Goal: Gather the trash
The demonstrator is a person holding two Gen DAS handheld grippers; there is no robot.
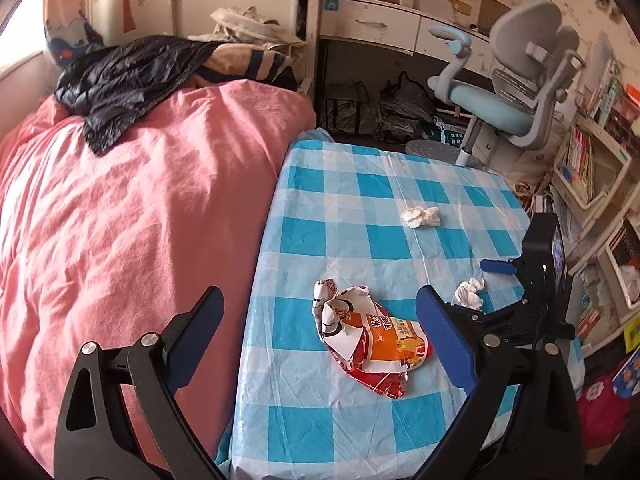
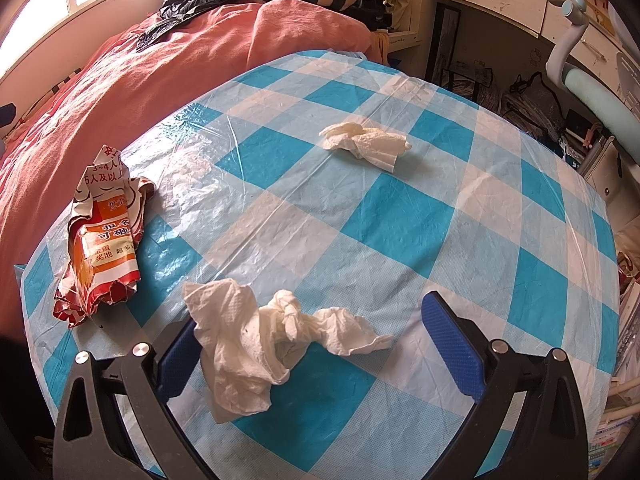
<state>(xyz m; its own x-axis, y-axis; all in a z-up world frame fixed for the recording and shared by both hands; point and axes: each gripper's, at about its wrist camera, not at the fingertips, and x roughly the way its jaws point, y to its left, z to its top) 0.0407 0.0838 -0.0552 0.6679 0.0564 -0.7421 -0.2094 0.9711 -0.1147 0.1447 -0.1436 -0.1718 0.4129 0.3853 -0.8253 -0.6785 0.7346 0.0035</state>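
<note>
A crumpled red, orange and white wrapper lies on the blue-and-white checked table, between the spread fingers of my left gripper, which is open and hangs a little above the cloth. My right gripper is open too, and a crumpled white tissue rests on the table between its fingers, closer to the left one. The left wrist view shows that tissue at the right gripper. A second tissue lies farther out mid-table. The wrapper sits near the left edge.
A bed with a pink duvet and a dark jacket presses against the table's left side. A grey and light-blue desk chair and a desk stand beyond the far edge. Bookshelves line the right.
</note>
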